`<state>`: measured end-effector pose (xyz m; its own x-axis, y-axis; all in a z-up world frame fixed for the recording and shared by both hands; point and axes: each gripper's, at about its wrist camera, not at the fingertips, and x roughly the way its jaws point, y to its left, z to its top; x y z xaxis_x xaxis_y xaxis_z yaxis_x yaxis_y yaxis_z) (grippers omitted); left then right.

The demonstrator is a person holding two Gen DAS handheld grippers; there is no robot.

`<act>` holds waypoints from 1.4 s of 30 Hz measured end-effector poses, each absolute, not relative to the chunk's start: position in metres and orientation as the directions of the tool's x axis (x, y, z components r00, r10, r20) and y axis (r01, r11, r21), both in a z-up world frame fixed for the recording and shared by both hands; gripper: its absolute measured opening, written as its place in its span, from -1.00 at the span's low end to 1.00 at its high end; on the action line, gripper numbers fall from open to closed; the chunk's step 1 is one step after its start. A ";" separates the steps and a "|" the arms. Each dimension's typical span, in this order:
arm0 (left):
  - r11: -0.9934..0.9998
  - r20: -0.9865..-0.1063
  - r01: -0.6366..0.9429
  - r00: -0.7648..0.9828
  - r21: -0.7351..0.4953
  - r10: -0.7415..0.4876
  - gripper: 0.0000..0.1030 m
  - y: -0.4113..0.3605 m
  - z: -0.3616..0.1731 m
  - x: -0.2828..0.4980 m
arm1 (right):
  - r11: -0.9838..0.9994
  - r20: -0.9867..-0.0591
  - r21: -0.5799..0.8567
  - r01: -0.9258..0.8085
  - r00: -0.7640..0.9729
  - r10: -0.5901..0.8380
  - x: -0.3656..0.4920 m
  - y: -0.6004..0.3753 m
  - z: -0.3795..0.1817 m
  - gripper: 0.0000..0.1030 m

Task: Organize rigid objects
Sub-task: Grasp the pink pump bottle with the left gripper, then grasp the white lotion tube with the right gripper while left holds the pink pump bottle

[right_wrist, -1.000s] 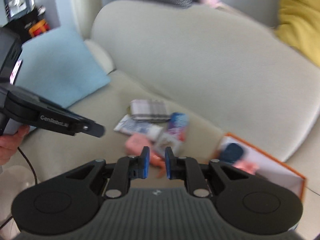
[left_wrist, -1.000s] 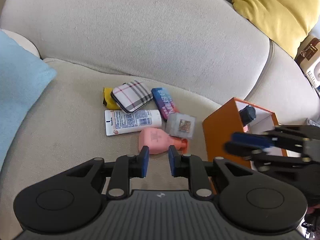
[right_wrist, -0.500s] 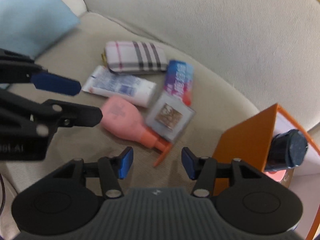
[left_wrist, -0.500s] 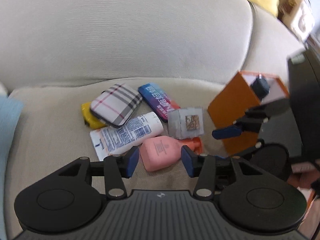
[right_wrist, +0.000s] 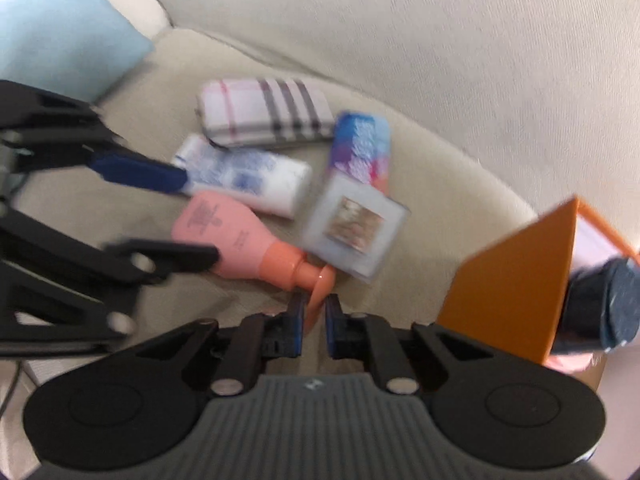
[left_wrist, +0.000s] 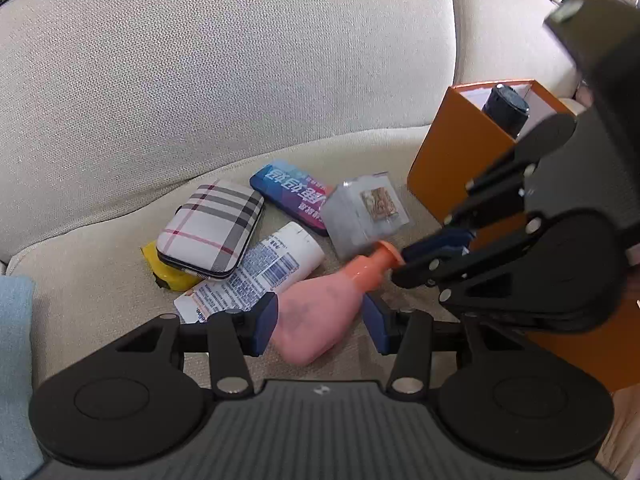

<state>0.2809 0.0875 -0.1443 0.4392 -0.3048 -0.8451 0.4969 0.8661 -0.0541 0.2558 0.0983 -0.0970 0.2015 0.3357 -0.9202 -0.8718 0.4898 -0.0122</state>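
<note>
A pink bottle (left_wrist: 320, 312) with an orange cap (right_wrist: 316, 280) lies on the beige sofa seat. My left gripper (left_wrist: 320, 322) is open with its fingers either side of the bottle's body. My right gripper (right_wrist: 314, 320) has closed on the orange cap. Behind lie a white tube (left_wrist: 256, 276), a plaid case (left_wrist: 212, 228), a blue packet (left_wrist: 296, 196), a clear cube box (left_wrist: 368, 212) and a yellow item (left_wrist: 168, 276). An orange box (left_wrist: 460, 152) on the right holds a dark bottle (left_wrist: 506, 108).
The sofa backrest (left_wrist: 224, 60) rises behind the objects. A light blue cushion (right_wrist: 60, 28) lies at the left. The orange box (right_wrist: 516, 272) stands close on the right of my right gripper.
Both grippers moved down to the pink bottle. The left one opened around its body. The right one opened half a second ago, then closed on the orange cap.
</note>
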 end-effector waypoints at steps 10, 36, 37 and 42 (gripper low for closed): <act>0.855 -0.834 0.515 0.495 0.057 -0.242 0.10 0.093 -0.152 0.272 | 0.362 -0.837 0.018 -0.932 0.184 0.516 0.240 0.097 -0.062 -0.80; 0.977 -0.774 0.116 0.596 -0.179 -0.213 -0.45 0.169 -0.139 0.272 | 0.314 -0.850 -0.058 -0.948 0.212 0.482 0.236 0.145 -0.082 -0.27; 0.977 -0.773 0.102 0.597 -0.189 -0.212 -0.45 0.173 -0.139 0.272 | 0.273 -0.852 -0.106 -0.956 0.229 0.471 0.231 0.152 -0.087 -0.25; 0.976 -0.772 0.065 0.601 -0.209 -0.205 -0.45 0.187 -0.138 0.275 | 0.086 -0.856 -0.294 -0.952 0.302 0.420 0.209 0.180 -0.114 -0.19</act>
